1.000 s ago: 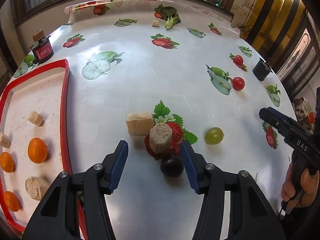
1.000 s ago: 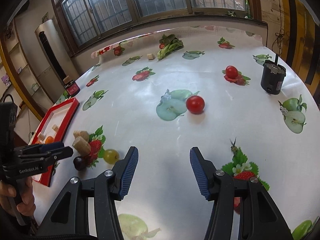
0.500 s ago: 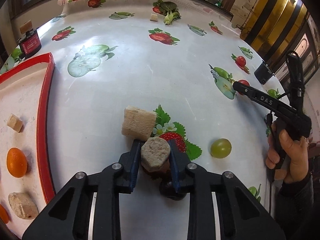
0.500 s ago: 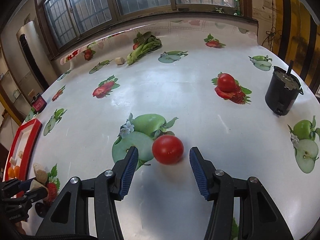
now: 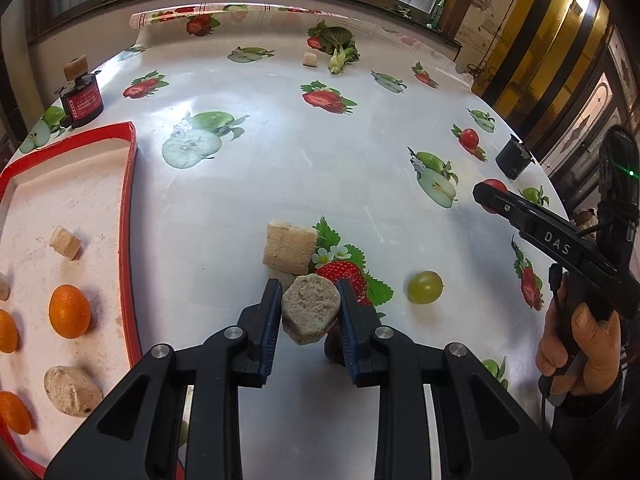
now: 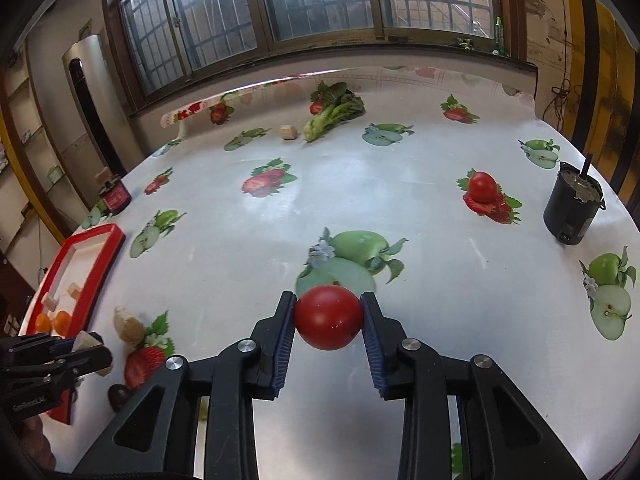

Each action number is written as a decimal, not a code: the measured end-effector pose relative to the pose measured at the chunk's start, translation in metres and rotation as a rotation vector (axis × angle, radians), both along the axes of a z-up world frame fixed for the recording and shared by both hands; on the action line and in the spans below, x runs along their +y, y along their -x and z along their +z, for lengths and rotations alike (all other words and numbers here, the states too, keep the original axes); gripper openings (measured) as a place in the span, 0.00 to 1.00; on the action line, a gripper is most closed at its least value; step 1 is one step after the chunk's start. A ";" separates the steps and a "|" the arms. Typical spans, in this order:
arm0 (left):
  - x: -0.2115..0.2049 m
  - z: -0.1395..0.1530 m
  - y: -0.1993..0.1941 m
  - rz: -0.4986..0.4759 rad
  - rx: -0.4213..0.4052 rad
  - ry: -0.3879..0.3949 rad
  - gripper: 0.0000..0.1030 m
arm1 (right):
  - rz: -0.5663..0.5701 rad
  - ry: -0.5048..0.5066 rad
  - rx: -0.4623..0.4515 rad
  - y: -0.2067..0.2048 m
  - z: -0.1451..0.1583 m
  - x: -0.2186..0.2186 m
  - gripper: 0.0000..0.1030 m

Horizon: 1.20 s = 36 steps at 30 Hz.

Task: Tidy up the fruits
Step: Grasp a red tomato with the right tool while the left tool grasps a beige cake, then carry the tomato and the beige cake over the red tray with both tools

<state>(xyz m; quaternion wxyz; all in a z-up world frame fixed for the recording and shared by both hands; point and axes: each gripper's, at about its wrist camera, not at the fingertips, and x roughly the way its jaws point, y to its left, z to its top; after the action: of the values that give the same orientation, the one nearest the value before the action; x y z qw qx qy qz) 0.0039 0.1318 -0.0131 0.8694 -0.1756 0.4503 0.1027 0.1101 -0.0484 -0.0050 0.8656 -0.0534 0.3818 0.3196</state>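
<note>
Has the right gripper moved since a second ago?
Yes. The right gripper has gone forward across the table toward the printed green apple and closed on the red tomato, which a second ago lay well ahead of its open fingers.

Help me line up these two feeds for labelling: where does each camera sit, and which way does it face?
Left wrist: sits behind the left claw, facing across the table with the red tray beside it; its fingers clamp a beige chunk, and the person's right hand shows.
Right wrist: sits behind the right claw, facing the windows; its fingers clamp a tomato, and the left claw shows at lower left.
Shared: tray, greens, second tomato, black pot.
</note>
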 end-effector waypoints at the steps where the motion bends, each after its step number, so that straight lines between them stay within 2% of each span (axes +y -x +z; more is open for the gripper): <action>1: 0.000 0.002 0.003 0.002 -0.003 -0.004 0.24 | 0.012 -0.012 0.001 0.007 0.004 0.001 0.33; 14: 0.020 0.029 0.049 0.065 -0.070 -0.055 0.24 | 0.150 -0.076 -0.012 0.085 0.033 0.029 0.32; 23: 0.041 0.039 0.082 0.126 -0.098 -0.090 0.24 | 0.209 -0.073 -0.016 0.116 0.038 0.051 0.32; 36: 0.067 0.044 0.114 0.218 -0.114 -0.156 0.24 | 0.296 -0.064 -0.073 0.153 0.059 0.081 0.32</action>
<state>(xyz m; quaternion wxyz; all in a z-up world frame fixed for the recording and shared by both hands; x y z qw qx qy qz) -0.1100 0.1988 0.0309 0.8884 -0.1609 0.3689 0.2209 -0.0425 0.0326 0.0541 0.8235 -0.0928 0.3277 0.4537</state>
